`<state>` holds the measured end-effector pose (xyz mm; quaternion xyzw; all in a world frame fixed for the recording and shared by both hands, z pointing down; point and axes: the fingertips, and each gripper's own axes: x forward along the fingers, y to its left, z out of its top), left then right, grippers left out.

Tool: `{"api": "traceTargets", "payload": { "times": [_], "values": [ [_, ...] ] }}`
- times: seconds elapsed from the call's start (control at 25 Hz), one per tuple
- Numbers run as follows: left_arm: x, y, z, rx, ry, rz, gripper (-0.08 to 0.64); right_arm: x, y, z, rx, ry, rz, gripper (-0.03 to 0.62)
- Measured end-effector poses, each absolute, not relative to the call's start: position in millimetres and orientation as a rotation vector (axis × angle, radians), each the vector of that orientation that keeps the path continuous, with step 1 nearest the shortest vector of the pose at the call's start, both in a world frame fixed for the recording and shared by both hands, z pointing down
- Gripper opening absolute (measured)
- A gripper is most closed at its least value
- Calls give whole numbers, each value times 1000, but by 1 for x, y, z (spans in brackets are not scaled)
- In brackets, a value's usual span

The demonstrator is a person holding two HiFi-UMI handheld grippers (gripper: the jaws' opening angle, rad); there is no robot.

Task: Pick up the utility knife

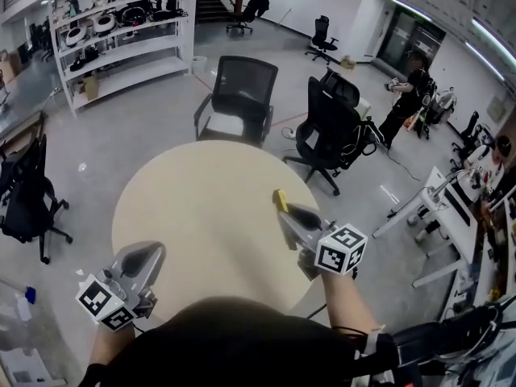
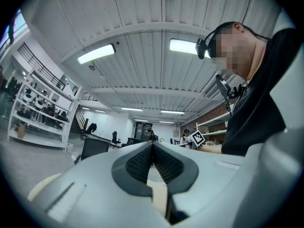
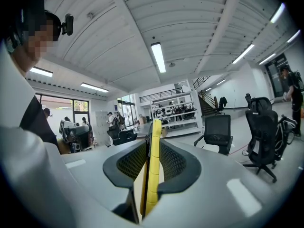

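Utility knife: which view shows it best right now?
Right gripper view: the yellow utility knife runs edge-on, clamped in the jaws of the right gripper. Head view shows only its yellow tip beyond them. Left gripper view shows none of it.

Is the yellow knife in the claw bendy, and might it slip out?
Probably stiff: the utility knife sticks out straight from the right claw, no droop. Likely light, being so thin. It could swivel, since only a narrow strip is pinched.
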<state>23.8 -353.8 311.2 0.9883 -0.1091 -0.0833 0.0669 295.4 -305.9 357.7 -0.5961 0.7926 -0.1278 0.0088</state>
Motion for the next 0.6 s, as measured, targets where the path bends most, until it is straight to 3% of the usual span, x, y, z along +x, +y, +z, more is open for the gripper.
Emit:
{"api": "traceTargets", "payload": {
  "times": [0.6],
  "values": [
    [23, -358, 314, 2972, -362, -254, -3, 299, -314, 354, -1847, 2492, -377, 97]
  ]
}}
